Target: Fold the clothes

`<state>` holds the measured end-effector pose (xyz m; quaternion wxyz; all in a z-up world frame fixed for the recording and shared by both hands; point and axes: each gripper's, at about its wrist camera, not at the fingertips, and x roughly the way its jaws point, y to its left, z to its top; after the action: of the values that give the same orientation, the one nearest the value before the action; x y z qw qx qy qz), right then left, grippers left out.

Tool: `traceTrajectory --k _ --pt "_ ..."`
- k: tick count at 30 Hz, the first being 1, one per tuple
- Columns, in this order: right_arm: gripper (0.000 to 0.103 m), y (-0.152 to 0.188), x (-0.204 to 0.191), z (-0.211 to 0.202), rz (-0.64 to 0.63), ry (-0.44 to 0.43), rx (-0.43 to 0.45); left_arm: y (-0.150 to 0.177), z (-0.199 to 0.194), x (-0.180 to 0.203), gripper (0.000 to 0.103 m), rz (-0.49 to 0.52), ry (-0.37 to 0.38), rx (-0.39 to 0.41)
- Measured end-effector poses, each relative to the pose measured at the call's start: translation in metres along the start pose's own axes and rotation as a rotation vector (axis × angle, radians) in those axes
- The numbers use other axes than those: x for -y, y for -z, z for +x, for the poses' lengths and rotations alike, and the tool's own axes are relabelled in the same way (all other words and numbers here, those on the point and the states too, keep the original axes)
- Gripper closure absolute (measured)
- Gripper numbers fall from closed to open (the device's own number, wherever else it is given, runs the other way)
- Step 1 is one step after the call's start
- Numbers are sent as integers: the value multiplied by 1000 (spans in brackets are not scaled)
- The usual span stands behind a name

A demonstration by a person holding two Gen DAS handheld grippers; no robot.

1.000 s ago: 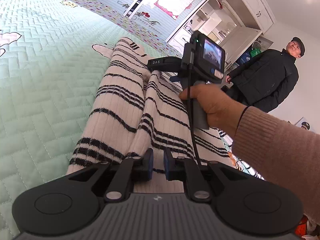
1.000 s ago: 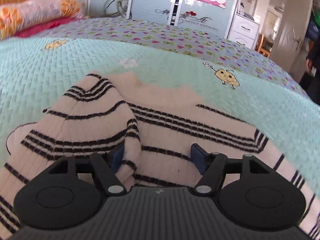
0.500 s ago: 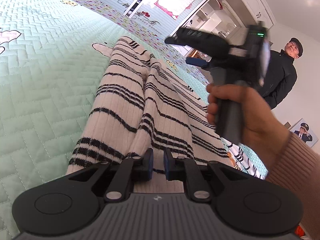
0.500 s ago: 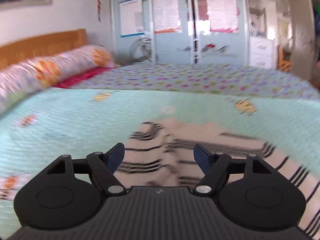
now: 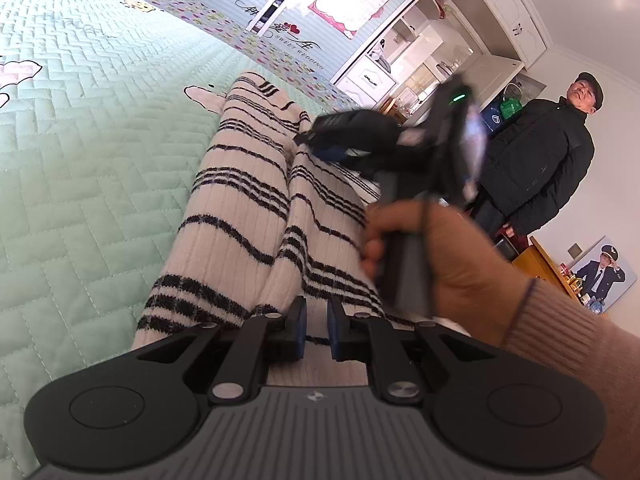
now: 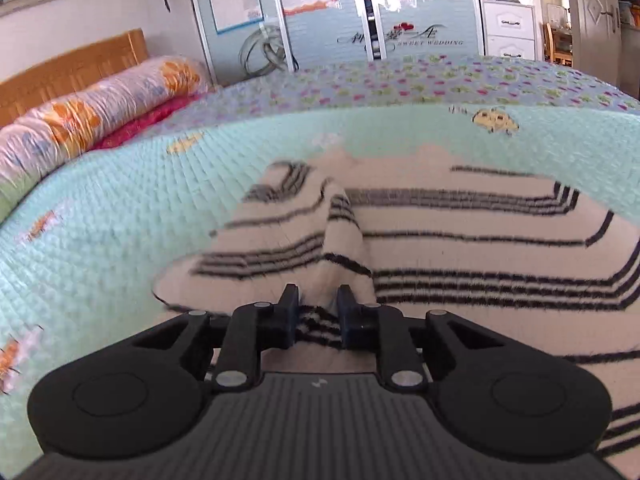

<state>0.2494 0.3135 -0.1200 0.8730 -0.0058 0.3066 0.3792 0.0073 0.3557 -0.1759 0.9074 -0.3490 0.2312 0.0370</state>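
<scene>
A cream ribbed-knit sweater with black stripes (image 5: 256,208) lies spread on a mint-green quilted bedspread (image 5: 80,152), partly folded, with a long sleeve laid lengthwise along its left side. The left gripper (image 5: 316,330) sits at the garment's near edge, its 2 blue-padded fingers (image 5: 298,326) drawn close together and clamped on a thin layer of the knit. A hand (image 5: 440,264) in a tan ribbed cuff carries the right gripper (image 6: 318,318), seen blurred above the sweater in the left wrist view. In the right wrist view that gripper's jaws are closing, and a raised ridge of striped fabric stands between the pads, which appear to press on it. Beyond the sweater, a rolled floral bolster in clear plastic (image 6: 100,100) rests against a wooden headboard (image 6: 72,68). A flower-patterned lilac border (image 6: 400,84) edges the far side of the bed before pale-blue wardrobe doors (image 6: 328,12). A bystander in a dark padded jacket and cap (image 5: 548,160) stands beside white shelving (image 5: 460,40).
</scene>
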Motion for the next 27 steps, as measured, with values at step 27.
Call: traceTrajectory --k 27 --pt "84 6 8 -69 251 -113 64 1 3 -2 90 -4 8 8"
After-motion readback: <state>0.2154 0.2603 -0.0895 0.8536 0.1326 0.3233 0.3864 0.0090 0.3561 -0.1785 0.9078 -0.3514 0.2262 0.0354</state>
